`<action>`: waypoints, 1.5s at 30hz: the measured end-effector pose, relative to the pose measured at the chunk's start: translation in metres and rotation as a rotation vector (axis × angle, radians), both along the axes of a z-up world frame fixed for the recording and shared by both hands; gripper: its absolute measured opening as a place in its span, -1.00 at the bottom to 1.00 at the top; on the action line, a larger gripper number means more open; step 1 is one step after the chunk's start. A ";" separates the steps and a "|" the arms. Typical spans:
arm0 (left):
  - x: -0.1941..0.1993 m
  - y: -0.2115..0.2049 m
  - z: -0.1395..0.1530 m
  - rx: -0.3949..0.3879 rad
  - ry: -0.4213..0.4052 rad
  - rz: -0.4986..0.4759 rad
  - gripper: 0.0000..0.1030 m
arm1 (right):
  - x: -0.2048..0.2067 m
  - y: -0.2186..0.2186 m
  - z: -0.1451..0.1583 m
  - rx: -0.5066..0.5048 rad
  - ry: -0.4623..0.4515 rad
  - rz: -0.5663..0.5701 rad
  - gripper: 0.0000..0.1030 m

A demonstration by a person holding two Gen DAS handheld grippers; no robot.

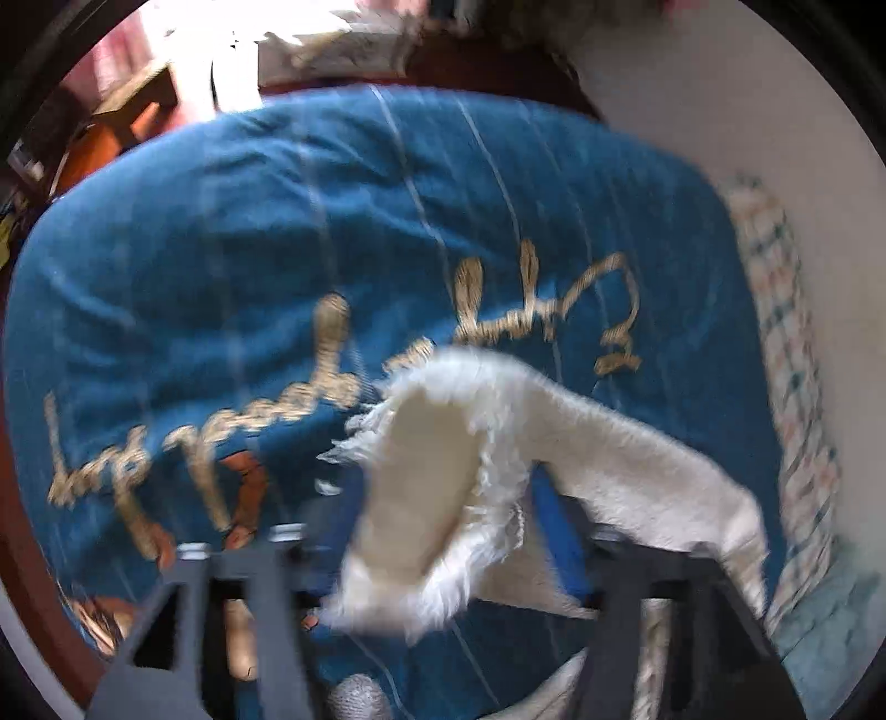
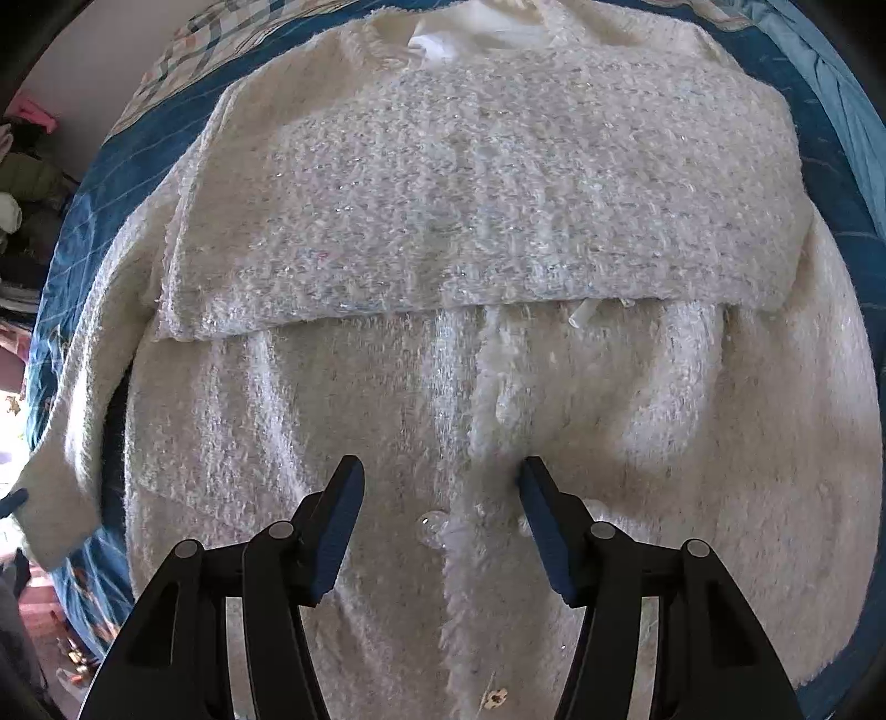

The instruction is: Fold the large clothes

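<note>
left gripper [image 1: 437, 531] clenched on sleeve cuff [image 1: 421, 476], lifted to fold inward | right gripper [image 2: 440, 520] released, hovering over white cardigan [image 2: 476, 221] on bed [image 2: 166, 138]

A blue bedspread [image 1: 343, 232] with thin pale stripes and tan cursive embroidery [image 1: 332, 354] fills most of the left wrist view; the lettering runs from eight o'clock up towards two o'clock. At three o'clock a checked blanket [image 1: 792, 343] in white, green and pink lies along its edge, against a pale wall [image 1: 747, 94]. At ten o'clock stands what seems to be orange-brown wooden furniture [image 1: 133, 116], blurred, beside a bright white patch at eleven o'clock. In the right wrist view the bedspread [image 2: 149, 149] shows at ten o'clock, the checked blanket [image 2: 232, 33] at eleven, and a dark pile of bundled items [image 2: 25, 188] sits at nine o'clock
</note>
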State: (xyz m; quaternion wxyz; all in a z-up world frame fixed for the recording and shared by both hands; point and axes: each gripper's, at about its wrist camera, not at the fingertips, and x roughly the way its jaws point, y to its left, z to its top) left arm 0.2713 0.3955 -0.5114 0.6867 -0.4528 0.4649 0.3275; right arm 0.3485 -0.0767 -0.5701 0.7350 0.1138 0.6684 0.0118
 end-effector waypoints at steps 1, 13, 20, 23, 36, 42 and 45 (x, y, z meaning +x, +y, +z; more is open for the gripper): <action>-0.010 -0.001 0.005 0.011 -0.021 0.032 0.38 | 0.002 -0.001 0.002 0.005 0.006 -0.005 0.17; -0.039 -0.050 -0.111 -0.421 -0.160 0.412 0.37 | 0.007 -0.009 -0.004 0.017 0.041 -0.072 0.17; -0.004 -0.032 -0.087 -0.228 -0.126 0.471 0.16 | 0.013 -0.024 -0.008 0.060 0.051 -0.179 0.17; 0.029 -0.025 -0.078 -0.100 -0.112 0.361 -0.74 | 0.023 -0.028 -0.001 -0.033 0.038 -0.187 0.17; 0.130 -0.109 0.077 0.575 -0.096 -0.345 -0.82 | 0.093 -0.009 0.044 -0.422 -0.189 0.001 0.29; 0.167 -0.200 0.108 0.617 -0.191 -0.636 -0.83 | 0.096 -0.038 0.046 -0.340 -0.199 -0.082 0.29; 0.184 -0.260 0.110 0.521 -0.239 -0.764 -0.83 | 0.093 -0.077 0.055 -0.316 -0.207 -0.146 0.29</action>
